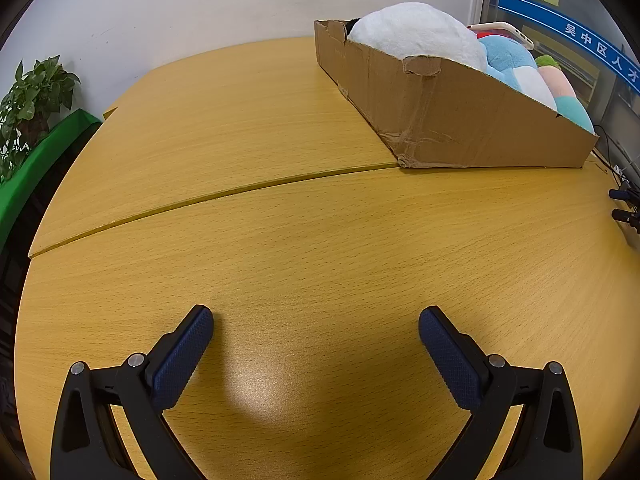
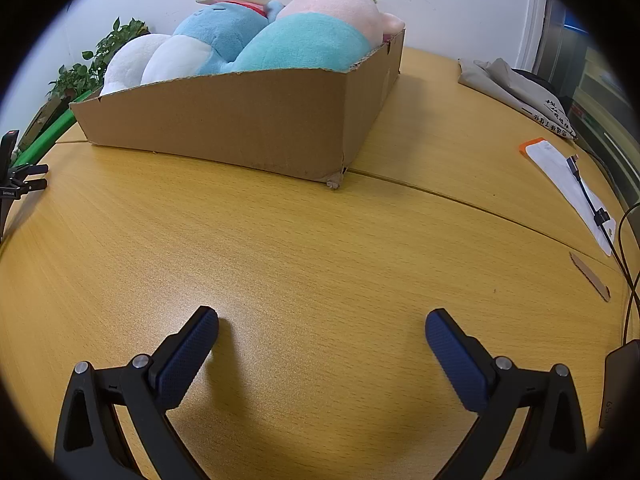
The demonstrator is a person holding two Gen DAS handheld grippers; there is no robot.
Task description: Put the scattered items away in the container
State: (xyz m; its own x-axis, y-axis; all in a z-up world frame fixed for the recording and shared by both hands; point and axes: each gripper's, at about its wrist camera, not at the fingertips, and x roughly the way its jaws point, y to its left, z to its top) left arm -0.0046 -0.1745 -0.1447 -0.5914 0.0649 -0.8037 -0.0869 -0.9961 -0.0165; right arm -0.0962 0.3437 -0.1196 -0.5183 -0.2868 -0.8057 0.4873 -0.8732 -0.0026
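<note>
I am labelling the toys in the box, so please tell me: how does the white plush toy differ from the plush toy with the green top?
The white plush toy is plain white; the green-topped plush toy is pink and teal with a green tuft. The white one lies at one end of the cardboard box, the green-topped one at the opposite end. Both are soft and rise above the box rim.

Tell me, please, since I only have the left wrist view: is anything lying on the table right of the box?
Observer: Yes, a white pouch with an orange end lies there, a black cable across it.
Operator: Is anything beyond it?
Observer: A folded grey cloth lies farther back.
Operator: Is the right gripper holding something?
Observer: No, the right gripper is open over bare table.
</note>
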